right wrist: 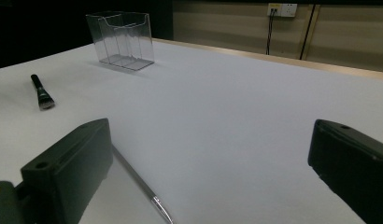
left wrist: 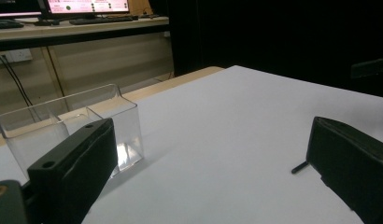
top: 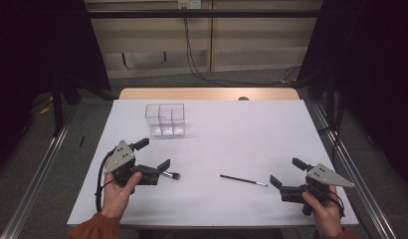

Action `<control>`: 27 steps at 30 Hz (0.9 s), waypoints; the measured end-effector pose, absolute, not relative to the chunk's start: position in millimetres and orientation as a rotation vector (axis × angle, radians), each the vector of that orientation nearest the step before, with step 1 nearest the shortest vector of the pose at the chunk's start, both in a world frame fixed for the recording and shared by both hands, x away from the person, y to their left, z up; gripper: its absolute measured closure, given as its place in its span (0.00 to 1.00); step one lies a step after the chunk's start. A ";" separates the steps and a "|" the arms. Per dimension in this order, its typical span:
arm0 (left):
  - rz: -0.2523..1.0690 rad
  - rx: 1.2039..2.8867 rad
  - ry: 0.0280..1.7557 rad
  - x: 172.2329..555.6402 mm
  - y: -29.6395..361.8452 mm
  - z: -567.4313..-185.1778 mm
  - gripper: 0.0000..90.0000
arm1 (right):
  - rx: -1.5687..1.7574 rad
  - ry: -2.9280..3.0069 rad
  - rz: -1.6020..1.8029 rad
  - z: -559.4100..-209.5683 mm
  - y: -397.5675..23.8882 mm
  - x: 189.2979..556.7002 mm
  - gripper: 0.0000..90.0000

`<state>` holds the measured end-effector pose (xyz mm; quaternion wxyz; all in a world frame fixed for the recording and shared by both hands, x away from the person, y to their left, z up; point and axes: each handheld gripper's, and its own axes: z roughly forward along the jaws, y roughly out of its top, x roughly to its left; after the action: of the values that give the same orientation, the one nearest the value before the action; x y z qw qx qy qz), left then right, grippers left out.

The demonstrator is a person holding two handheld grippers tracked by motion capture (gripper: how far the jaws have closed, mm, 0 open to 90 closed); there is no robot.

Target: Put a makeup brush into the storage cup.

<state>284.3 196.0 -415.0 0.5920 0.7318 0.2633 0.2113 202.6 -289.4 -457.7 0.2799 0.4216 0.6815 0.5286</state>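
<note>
The left claw [top: 164,168] is wide open and holds nothing. It sits low at the near left of the white worktop [top: 227,134]. A short brush [top: 171,175] lies flat right by its tips, with the bristle end pointing right. In the high view I cannot tell if the brush sits between the jaws or just beside them.

The right claw [top: 275,182] is wide open too, and empty. It is at the near right. A thin brush [top: 243,180] lies flat just to its left, with the shiny tip toward that claw. In the right gripper view the thin brush [right wrist: 140,184] runs close past one jaw, not in the middle of the gap.

A clear box [top: 165,119] with small bins stands at the far left, well apart from both brushes. It looks like the brushes are meant to go in there.

Things could go wrong here. The thin brush is very flat on the worktop, so the jaws may close above it and miss, or push it and make it roll away. If the right claw closes as it is, one jaw may just knock the brush aside. The short brush may tip if grabbed by its end. The clear box looks light, so a bump could slide it or tip it over.
</note>
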 end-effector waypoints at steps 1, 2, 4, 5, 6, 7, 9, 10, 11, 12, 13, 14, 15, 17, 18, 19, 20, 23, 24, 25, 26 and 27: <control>0.489 1.705 0.610 286.4 194.1 -414.5 0.03 | 1.130 1.828 1.418 -457.7 -289.4 202.6 0.00; 0.489 1.707 0.606 287.8 192.9 -414.3 0.03 | 1.128 1.828 1.418 -457.7 -289.5 202.6 0.00; 0.491 1.709 0.600 292.1 189.3 -413.6 0.03 | 1.129 1.829 1.416 -457.8 -289.5 202.6 0.00; 0.489 1.707 0.598 294.1 187.8 -413.1 0.03 | 1.130 1.830 1.415 -457.8 -289.4 202.7 0.00; 0.484 1.709 0.594 297.1 186.4 -412.3 0.03 | 1.132 1.828 1.417 -457.8 -289.1 202.7 0.00; 0.473 1.701 0.599 300.8 184.4 -411.8 0.03 | 1.132 1.829 1.416 -457.8 -288.9 202.8 0.00; 0.455 1.710 0.598 304.9 181.4 -411.4 0.03 | 1.132 1.833 1.412 -457.8 -288.7 202.6 0.00; 0.450 1.720 0.592 307.1 178.9 -411.3 0.03 | 1.130 1.833 1.411 -457.7 -288.7 202.6 0.00; 0.458 1.725 0.590 308.5 177.6 -411.5 0.03 | 1.129 1.834 1.413 -457.7 -288.7 202.5 0.00; 0.460 1.727 0.589 310.4 175.7 -412.0 0.03 | 1.129 1.834 1.412 -457.8 -288.8 202.5 0.00; 0.445 1.731 0.590 313.1 173.9 -412.8 0.03 | 1.128 1.835 1.409 -457.9 -289.1 202.8 0.00; 0.434 1.733 0.596 314.4 172.4 -413.4 0.03 | 1.129 1.833 1.411 -458.0 -289.1 203.0 0.00; 0.430 1.740 0.595 316.3 171.1 -414.0 0.03 | 1.128 1.833 1.412 -458.0 -289.2 202.9 0.00; 0.425 1.771 0.597 319.2 170.0 -413.0 0.03 | 1.127 1.833 1.414 -457.8 -289.1 202.4 0.00; 0.408 1.786 0.602 320.7 170.0 -411.8 0.03 | 1.126 1.833 1.414 -457.8 -289.1 202.4 0.00; 0.404 1.793 0.606 322.2 170.0 -410.4 0.03 | 1.127 1.834 1.413 -457.8 -289.0 202.5 0.00; 0.411 1.802 0.611 322.9 170.0 -409.2 0.03 | 1.126 1.834 1.412 -457.9 -289.1 202.6 0.00; 0.400 1.827 0.609 326.6 169.0 -407.1 0.03 | 1.127 1.837 1.410 -457.9 -289.0 202.7 0.00; 0.408 1.842 0.602 327.5 168.4 -406.9 0.03 | 1.129 1.836 1.412 -457.8 -288.8 202.6 0.00; 0.408 1.865 0.595 328.2 167.8 -406.8 0.03 | 1.127 1.836 1.411 -457.9 -288.8 202.6 0.00; 0.400 1.892 0.580 329.2 167.2 -406.5 0.03 | 1.127 1.837 1.411 -457.9 -288.8 202.5 0.00; 0.398 1.923 0.572 329.8 166.9 -406.0 0.03 | 1.126 1.837 1.410 -457.9 -288.8 202.6 0.00</control>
<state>329.8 166.9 -406.0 0.5210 0.8025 0.2388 0.1661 202.6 -288.8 -457.9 0.2796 0.4198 0.6848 0.5259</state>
